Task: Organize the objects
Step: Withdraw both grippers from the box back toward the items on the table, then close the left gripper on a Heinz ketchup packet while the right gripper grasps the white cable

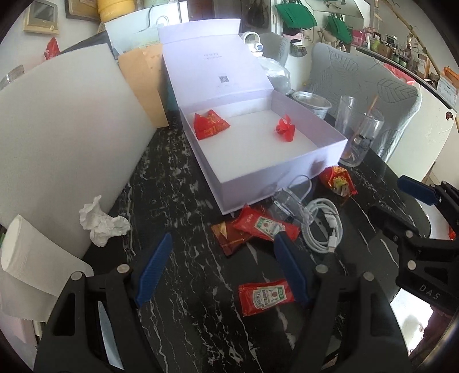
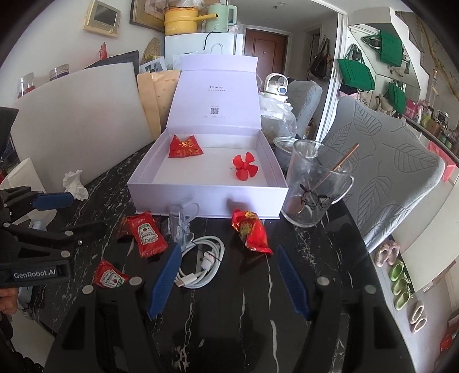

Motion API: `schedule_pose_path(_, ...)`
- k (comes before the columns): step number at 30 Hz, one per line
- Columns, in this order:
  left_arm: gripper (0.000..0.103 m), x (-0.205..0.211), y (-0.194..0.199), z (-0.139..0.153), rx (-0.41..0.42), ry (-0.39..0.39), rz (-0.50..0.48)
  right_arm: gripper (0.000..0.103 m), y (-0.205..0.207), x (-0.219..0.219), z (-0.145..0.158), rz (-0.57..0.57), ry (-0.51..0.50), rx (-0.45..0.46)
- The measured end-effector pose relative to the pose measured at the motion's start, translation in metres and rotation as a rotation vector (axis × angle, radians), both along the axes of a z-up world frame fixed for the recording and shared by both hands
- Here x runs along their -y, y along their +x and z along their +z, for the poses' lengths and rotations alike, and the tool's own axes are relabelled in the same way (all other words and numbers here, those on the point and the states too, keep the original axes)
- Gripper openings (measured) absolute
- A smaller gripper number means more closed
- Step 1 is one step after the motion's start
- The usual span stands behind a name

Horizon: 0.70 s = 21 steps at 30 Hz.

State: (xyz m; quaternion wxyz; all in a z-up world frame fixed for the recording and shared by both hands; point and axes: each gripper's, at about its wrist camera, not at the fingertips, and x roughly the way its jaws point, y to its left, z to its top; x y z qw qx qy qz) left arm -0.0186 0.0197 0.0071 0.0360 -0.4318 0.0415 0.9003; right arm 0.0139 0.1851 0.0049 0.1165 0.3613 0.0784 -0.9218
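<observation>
Both claws, left (image 1: 222,268) and right (image 2: 228,279), spread over glossy red ketchup sachets (image 1: 265,297).

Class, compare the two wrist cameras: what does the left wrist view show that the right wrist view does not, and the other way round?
Only the left wrist view shows the paper towel roll at the table's left edge. Only the right wrist view shows slippers on the floor and the yellow pot up on the fridge. Both share the open white box, the coiled white cable, ketchup packets, and each open gripper: left gripper, right gripper.
</observation>
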Motion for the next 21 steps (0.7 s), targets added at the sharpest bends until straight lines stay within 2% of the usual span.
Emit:
schedule_pose_path(5,0.073,-0.002,0.004,-0.015,0.058,0.051,-0.019,0.070,0.009,-0.002,-0.011,0.017,-0.035,0.035)
schedule_pose_path(10,0.073,-0.009,0.011,-0.026,0.082,0.019,-0.020,0.070,0.016,-0.006,-0.021,0.026,-0.044,0.055)
schedule_pose_path(17,0.077,-0.007,0.011,-0.045,0.168,0.180,-0.063,0.070,0.019,-0.011,-0.036,0.031,-0.063,0.095)
schedule_pose_path(21,0.077,-0.010,0.010,-0.055,0.193,0.195,-0.065,0.070,0.018,-0.018,-0.043,0.010,-0.056,0.102)
